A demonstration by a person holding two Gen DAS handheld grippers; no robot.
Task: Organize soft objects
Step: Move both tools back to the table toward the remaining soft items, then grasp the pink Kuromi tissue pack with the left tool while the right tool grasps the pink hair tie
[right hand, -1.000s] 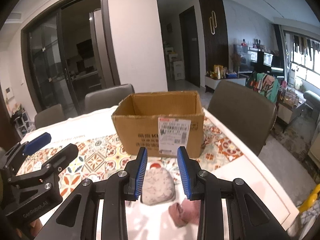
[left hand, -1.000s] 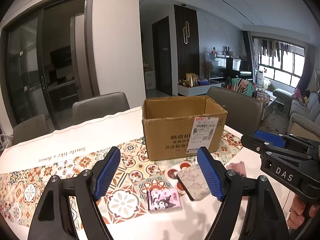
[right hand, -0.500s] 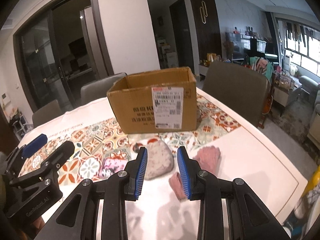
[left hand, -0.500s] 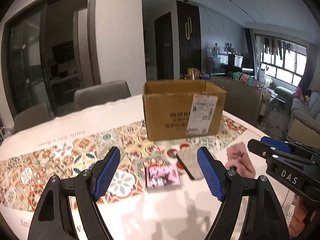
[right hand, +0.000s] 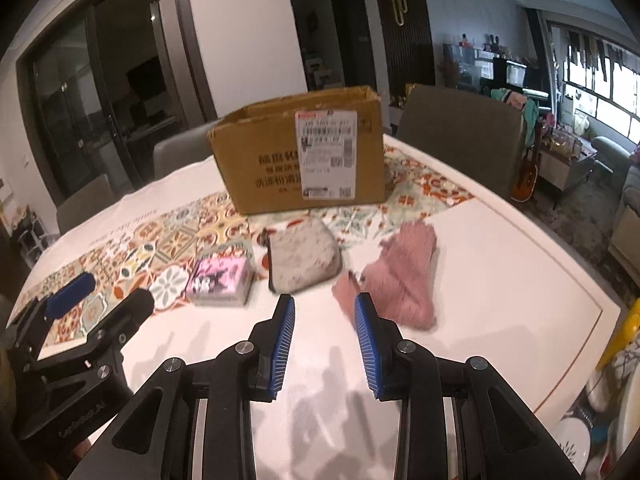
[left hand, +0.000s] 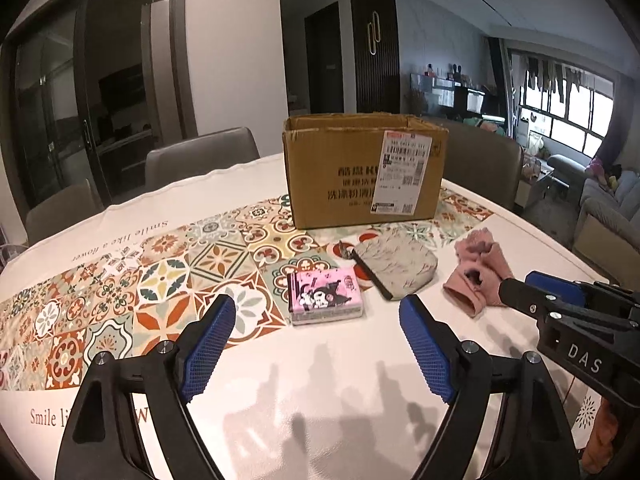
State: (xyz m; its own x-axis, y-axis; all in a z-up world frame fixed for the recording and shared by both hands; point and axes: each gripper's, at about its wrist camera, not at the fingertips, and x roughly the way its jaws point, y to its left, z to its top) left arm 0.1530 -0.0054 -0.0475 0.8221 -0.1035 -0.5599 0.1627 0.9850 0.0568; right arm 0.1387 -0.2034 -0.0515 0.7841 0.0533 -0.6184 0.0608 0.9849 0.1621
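Three soft things lie mid-table before an open brown cardboard box (left hand: 362,176): pink tissue packet (left hand: 326,297), grey fabric pouch (left hand: 396,267), pink knitted gloves (left hand: 478,276). Both the left gripper (left hand: 316,346) and right gripper (right hand: 325,338) hover empty, jaws apart. Likely next: grasp one item.

You face a desk (left hand: 320,400) under a patterned tile runner (left hand: 168,280) (it reads "Smile like a flower"), grey chairs (left hand: 200,160) behind it, a sofa (left hand: 608,208) off right, and glass sliding doors (left hand: 80,120).
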